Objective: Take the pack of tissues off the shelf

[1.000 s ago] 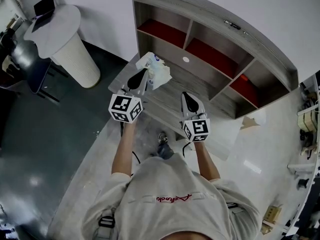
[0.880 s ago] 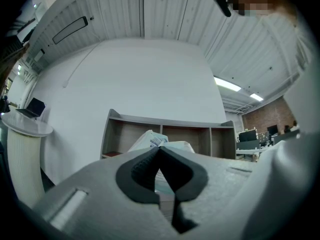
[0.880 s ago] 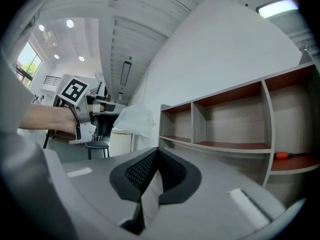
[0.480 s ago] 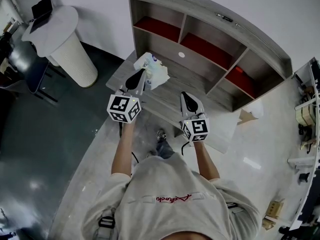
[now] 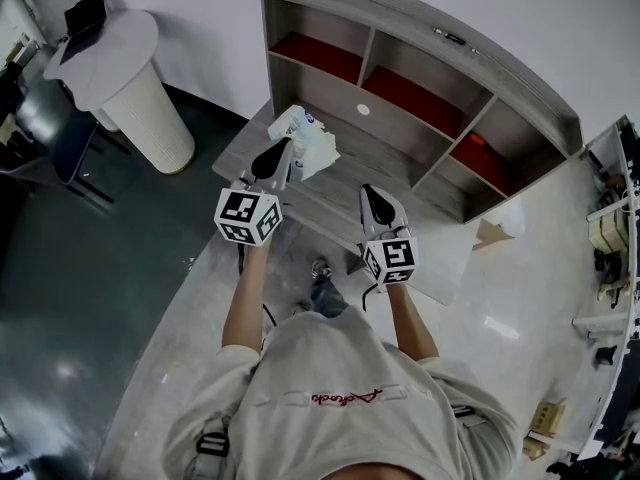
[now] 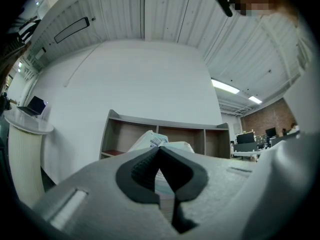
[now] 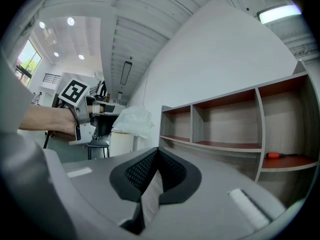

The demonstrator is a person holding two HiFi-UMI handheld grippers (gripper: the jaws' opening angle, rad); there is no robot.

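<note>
The pack of tissues (image 5: 310, 144), white crinkled plastic with blue print, hangs above the grey desk (image 5: 330, 200) in front of the shelf (image 5: 420, 68). My left gripper (image 5: 286, 148) is shut on its near edge; in the left gripper view the pack (image 6: 176, 146) bulges just past the closed jaws of the left gripper (image 6: 159, 150). The right gripper view shows the pack (image 7: 132, 119) held up to the left. My right gripper (image 5: 369, 191) hovers over the desk to the right of the pack. Seen in its own view, the right gripper (image 7: 158, 153) is shut with nothing in it.
The shelf has three red-floored compartments; a small orange object (image 5: 478, 140) lies in the right one. A white round stand (image 5: 135, 83) with a laptop and a chair (image 5: 45, 133) are at the left. A cardboard box (image 5: 495, 234) sits on the floor at the right.
The head view has shifted slightly. Both grippers and the pack keep their places.
</note>
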